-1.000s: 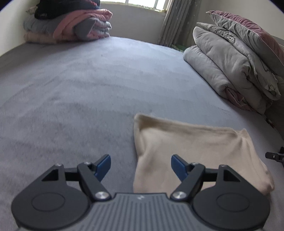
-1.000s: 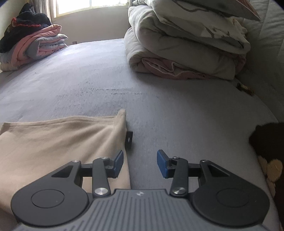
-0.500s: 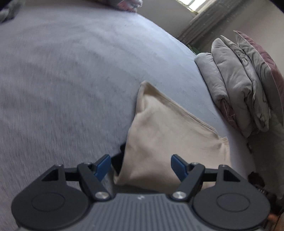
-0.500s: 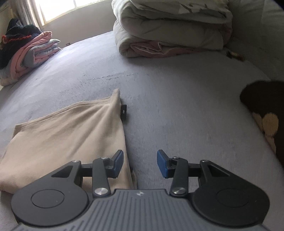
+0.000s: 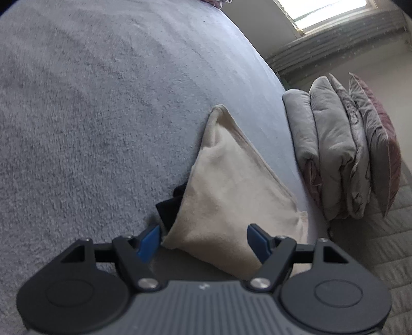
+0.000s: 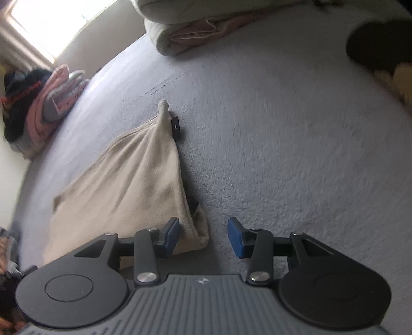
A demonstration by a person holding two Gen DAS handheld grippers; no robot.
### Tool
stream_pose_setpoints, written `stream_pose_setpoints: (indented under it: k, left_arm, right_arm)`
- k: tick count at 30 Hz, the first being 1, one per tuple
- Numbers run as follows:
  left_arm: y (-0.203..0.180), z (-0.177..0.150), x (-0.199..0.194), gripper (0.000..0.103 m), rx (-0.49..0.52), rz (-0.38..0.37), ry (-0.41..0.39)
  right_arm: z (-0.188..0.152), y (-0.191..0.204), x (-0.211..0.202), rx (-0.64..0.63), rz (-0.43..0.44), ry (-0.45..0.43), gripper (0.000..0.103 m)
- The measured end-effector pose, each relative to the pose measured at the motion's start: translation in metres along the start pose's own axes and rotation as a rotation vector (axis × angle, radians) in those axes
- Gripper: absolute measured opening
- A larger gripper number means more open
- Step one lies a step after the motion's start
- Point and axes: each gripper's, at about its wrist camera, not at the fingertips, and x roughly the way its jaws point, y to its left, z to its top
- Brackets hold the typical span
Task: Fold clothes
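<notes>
Grey bed [image 5: 90, 116], cream garment [image 5: 231, 195] lying folded flat near its front edge; both cameras have tipped down toward it over the last second. Left gripper [image 5: 203, 239] and right gripper [image 6: 203, 235] gape wide with nothing held, each straddling a near corner; looks like another fold or a pickup.

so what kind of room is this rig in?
Most likely a bedroom. The work surface is a wide bed covered in grey plush fabric, with folded quilts stacked at one side and a pile of folded clothes near the window. A beige garment lies on the bed.
</notes>
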Motion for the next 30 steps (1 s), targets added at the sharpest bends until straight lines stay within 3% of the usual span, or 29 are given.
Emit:
stream_pose_setpoints:
  k: [6, 16, 25, 30]
  left_arm:
    - [0.009, 0.003, 0.01, 0.064, -0.051, -0.059, -0.002]
    - [0.006, 0.005, 0.034, 0.054, -0.06, -0.126, -0.022]
    - [-0.01, -0.004, 0.037, 0.033, 0.0, -0.068, -0.07]
    - [-0.013, -0.009, 0.018, 0.029, 0.018, -0.033, -0.111]
  right_arm:
    - [-0.001, -0.005, 0.01, 0.093, 0.1, -0.004, 0.043]
    - [-0.001, 0.007, 0.025, 0.082, 0.142, -0.02, 0.037]
    - [0.0, 0.017, 0.018, 0.029, 0.119, -0.049, 0.023]
    - [0.0, 0.024, 0.008, -0.008, 0.101, -0.065, 0.021]
